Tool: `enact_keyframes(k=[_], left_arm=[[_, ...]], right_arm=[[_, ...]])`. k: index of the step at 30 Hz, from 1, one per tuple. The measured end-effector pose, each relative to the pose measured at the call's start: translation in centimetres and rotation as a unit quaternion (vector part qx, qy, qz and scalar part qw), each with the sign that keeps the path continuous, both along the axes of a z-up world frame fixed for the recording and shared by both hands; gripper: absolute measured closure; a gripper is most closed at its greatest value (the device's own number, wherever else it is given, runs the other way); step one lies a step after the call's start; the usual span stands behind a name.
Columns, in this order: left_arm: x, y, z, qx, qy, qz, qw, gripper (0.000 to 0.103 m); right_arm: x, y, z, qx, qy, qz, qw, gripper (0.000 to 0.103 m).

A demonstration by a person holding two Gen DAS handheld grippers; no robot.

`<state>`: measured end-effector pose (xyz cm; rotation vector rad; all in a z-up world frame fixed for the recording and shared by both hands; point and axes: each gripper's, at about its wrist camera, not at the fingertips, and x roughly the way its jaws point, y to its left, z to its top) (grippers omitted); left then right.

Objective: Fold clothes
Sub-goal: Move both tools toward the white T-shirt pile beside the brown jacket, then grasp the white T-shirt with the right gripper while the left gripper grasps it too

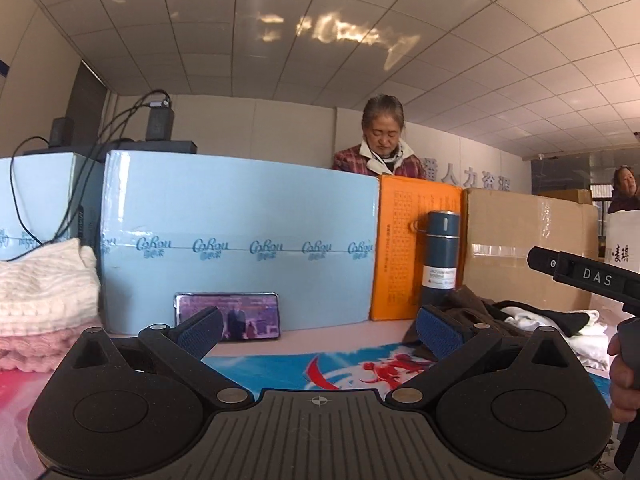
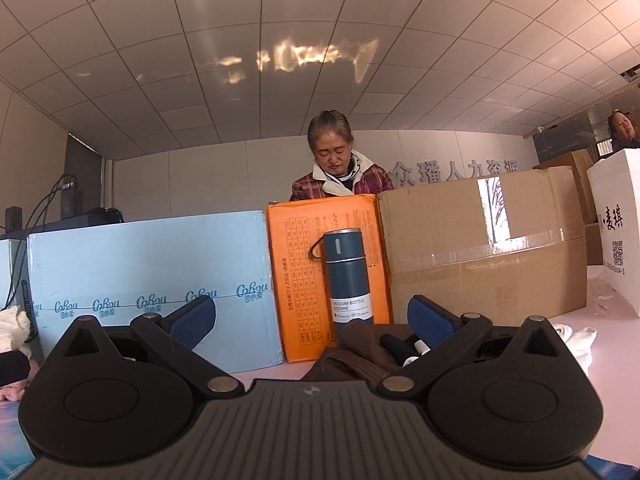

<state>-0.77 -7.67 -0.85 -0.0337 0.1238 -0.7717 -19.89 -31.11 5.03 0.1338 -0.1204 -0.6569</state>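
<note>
A loose pile of clothes lies on the table: a brown garment [image 1: 464, 312] with black and white pieces [image 1: 560, 320] beside it. It also shows in the right wrist view as the brown garment [image 2: 360, 352] just past my fingers. A folded stack of white and pink knitwear [image 1: 44, 304] sits at the far left. My left gripper [image 1: 320, 332] is open and empty above the printed table cover [image 1: 328, 368]. My right gripper [image 2: 312, 320] is open and empty, right over the brown garment. Its handle [image 1: 592, 280] shows at the right in the left wrist view.
A wall of boxes stands at the back: light blue box [image 1: 240, 240], orange box [image 1: 408, 248], brown carton [image 1: 528, 248], white box [image 2: 616, 232]. A blue vacuum bottle [image 2: 346, 276] and a phone [image 1: 228, 316] lean against them. A woman [image 2: 336, 164] stands behind.
</note>
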Motion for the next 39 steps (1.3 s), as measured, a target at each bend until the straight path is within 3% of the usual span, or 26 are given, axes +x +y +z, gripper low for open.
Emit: enact_keyframes(k=[4,11,14,21,28,34,35,37,39], left_arm=[[0.6,-3.3,-0.5,-0.009,0.059,-0.072,0.9957,0.0],[0.9,-9.8,-0.7,-0.014,0.07,-0.151,0.986,0.0],[1.9,-12.7,-1.0,-0.006,0.094,-0.182,0.9787,0.0],[3.5,-19.0,-1.8,-0.003,0.122,-0.217,0.9686,0.0],[4.0,-25.4,-0.8,-0.004,0.14,-0.267,0.9535,0.02],[4.6,-29.5,-0.3,-0.002,0.142,-0.253,0.9569,0.029],[4.7,-29.9,-0.4,0.0,0.142,-0.249,0.9582,0.029],[4.9,-30.4,-0.6,0.006,0.142,-0.244,0.9593,0.03],[5.0,-30.8,-0.8,0.021,0.133,-0.246,0.9599,0.03]], right_arm=[[-2.1,-3.5,-0.3,0.01,0.0,-0.043,0.999,0.0],[-5.5,-10.6,-0.7,0.052,0.013,-0.106,0.993,0.0],[-6.7,-13.6,-1.0,0.094,0.017,-0.122,0.988,0.0],[-6.1,-18.0,-1.9,0.169,0.037,-0.099,0.98,0.0],[-5.5,-22.3,-2.8,0.243,0.058,-0.075,0.965,0.0],[-2.4,-23.4,-3.5,0.334,0.077,-0.01,0.939,0.001],[-2.0,-23.6,-3.7,0.349,0.079,-0.008,0.934,0.003],[-1.6,-24.2,-4.5,0.375,0.077,-0.025,0.924,0.018],[-1.9,-24.3,-4.8,0.374,0.075,-0.044,0.923,0.051]])
